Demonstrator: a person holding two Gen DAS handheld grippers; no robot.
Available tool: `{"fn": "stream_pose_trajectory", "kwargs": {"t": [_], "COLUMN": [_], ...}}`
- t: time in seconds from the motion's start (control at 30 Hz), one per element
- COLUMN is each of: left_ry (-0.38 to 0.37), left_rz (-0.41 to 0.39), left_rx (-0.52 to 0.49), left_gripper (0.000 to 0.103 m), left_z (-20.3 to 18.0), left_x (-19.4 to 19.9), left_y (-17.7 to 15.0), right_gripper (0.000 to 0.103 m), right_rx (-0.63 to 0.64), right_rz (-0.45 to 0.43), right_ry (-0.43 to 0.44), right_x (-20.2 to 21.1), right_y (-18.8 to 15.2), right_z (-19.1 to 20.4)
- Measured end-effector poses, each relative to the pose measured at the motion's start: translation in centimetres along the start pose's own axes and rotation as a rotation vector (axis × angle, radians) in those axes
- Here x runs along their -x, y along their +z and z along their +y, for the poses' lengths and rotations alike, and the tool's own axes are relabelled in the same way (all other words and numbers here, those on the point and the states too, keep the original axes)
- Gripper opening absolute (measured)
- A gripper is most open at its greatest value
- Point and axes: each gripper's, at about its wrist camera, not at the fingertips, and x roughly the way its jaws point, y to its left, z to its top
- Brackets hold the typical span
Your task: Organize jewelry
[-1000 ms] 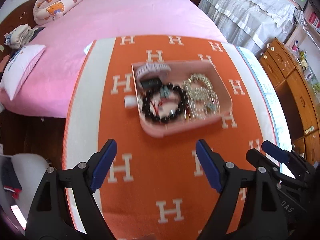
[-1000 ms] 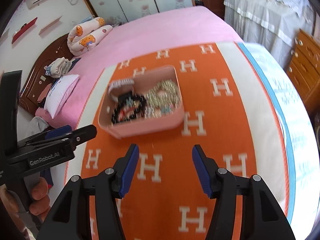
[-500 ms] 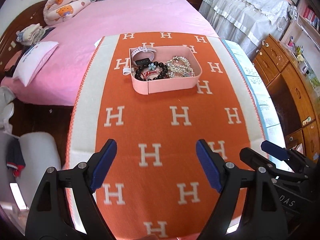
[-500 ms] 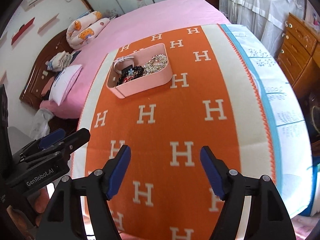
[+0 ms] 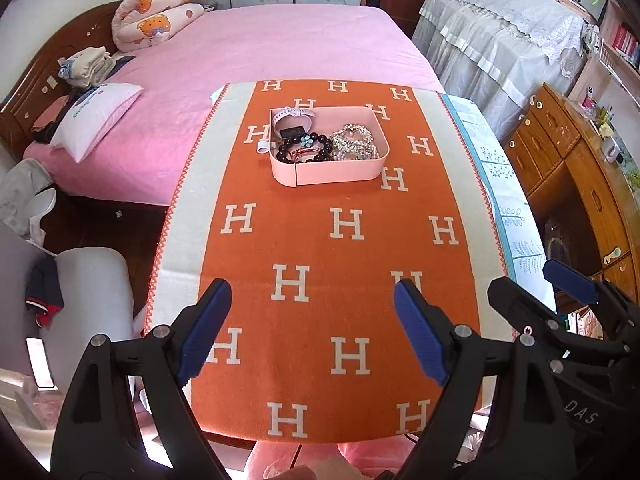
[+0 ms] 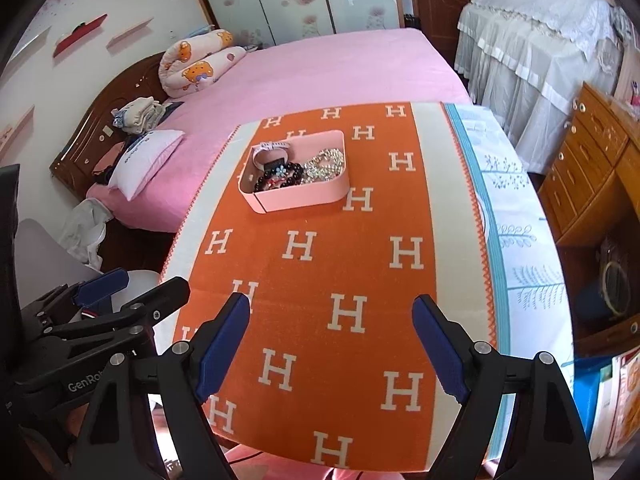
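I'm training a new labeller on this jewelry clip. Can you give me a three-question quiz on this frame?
1. True or false: the right gripper is holding a bracelet.
2. Where is the black bead bracelet? A) on the orange cloth B) in the pink tray C) on the bed
3. Fill in: next to the beads, on their right in the tray, lies a pile of ____ chains.

Key: 1 false, both it and the left gripper are open and empty; 2 B; 3 silver.
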Motion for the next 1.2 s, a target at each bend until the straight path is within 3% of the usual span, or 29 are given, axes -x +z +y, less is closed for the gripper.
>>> {"fn": "stream_pose_trajectory", "kwargs": {"t": [0.4,1.2], "left_ry": [0.015,0.016], "left_rz": [-0.013,0.002], "left_rx": [0.002,-0.014], "left_gripper": [0.082,0.082], "left_z": [-1.1,-2.1], "left_x": [1.5,0.8], "left_y": [0.1,0.8], "right_gripper": [0.085,0.085], "right_rx": [0.024,0.012], "right_rz": [-0.026,-0.024], "right_ry": [-0.012,-0.019], "right_x": [1.8,1.7], "right_y": [0.3,0.5], "right_z": [-0.9,-1.8]}}
